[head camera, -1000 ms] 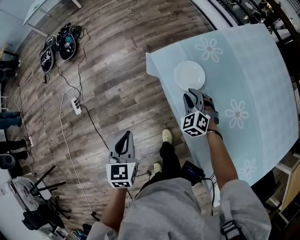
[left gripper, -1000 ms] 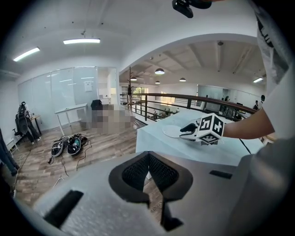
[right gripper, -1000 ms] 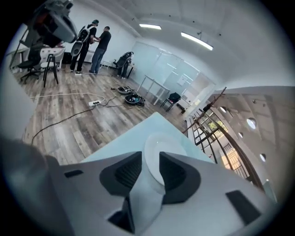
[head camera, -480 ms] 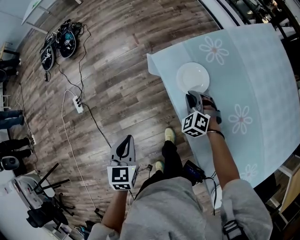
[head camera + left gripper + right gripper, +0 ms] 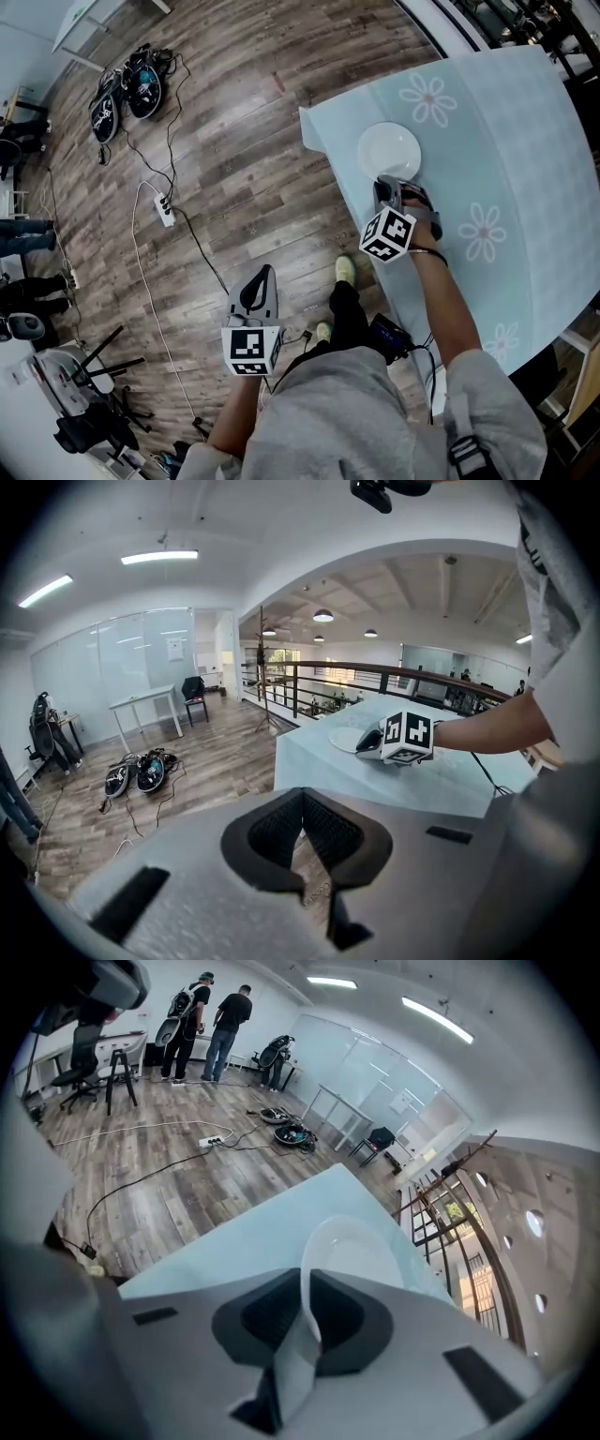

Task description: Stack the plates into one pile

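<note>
Nearest the person, the left gripper (image 5: 255,286) hangs over the wooden floor (image 5: 234,159), out beside the table and well apart from it. Its own view shows the two black pads (image 5: 281,832) pressed together along their whole length with nothing between them. Below it are the person's pale shoes (image 5: 345,270).

Further forward, the right gripper (image 5: 386,187) reaches over the table's near edge, pointing steeply down, with its marker cube (image 5: 387,234) toward the person. In its own view the right gripper (image 5: 307,1307) has the near rim of a white plate (image 5: 352,1246) running between its jaws, which stand closed against that rim from either side. From above, the plate (image 5: 389,150) lies near the table's corner, and the gripper tips meet its edge on the side closest to the person. Whether the plate rests flat or is lifted at that edge cannot be told. The left gripper view shows the same plate (image 5: 347,741) low against the cloth.

The table (image 5: 525,141) is covered by a pale blue cloth printed with white flowers (image 5: 428,98).

Beyond, a white power strip (image 5: 166,208) lies on the floor with a cable (image 5: 141,281) trailing from it, and two dark bags (image 5: 127,89) lie farther off. At the far end of the room two people (image 5: 216,1016) stand with their backs turned.
</note>
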